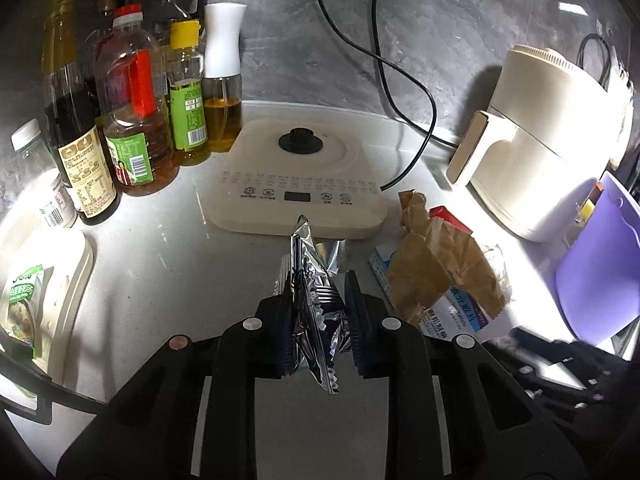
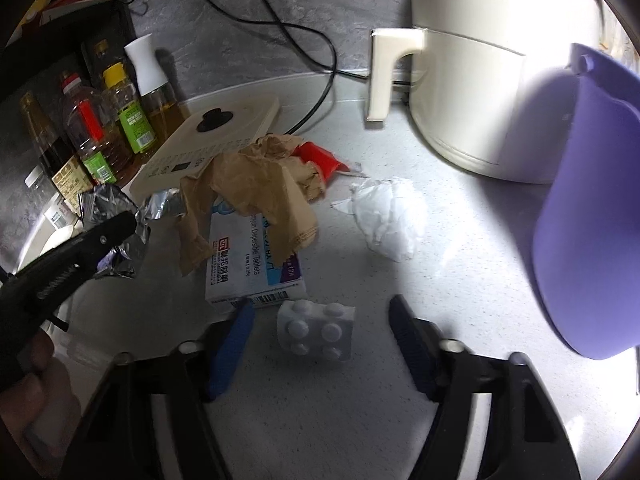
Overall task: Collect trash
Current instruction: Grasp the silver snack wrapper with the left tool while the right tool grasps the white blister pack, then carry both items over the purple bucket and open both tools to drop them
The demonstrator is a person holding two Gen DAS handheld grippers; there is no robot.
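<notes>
On countertop (image 2: 440,240), left tongs (image 1: 318,300) pinch foil wrapper (image 1: 306,276); right tongs (image 2: 320,332) straddle blister pack (image 2: 316,330), untouched.

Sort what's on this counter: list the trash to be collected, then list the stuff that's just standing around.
Trash:
- foil wrapper, in the left gripper
- pill blister, between the right gripper's jaws
- brown paper
- tablet box
- crumpled tissue
- red scrap

Standing around:
- induction cooker
- oil and sauce bottles
- air fryer
- purple bin
</notes>
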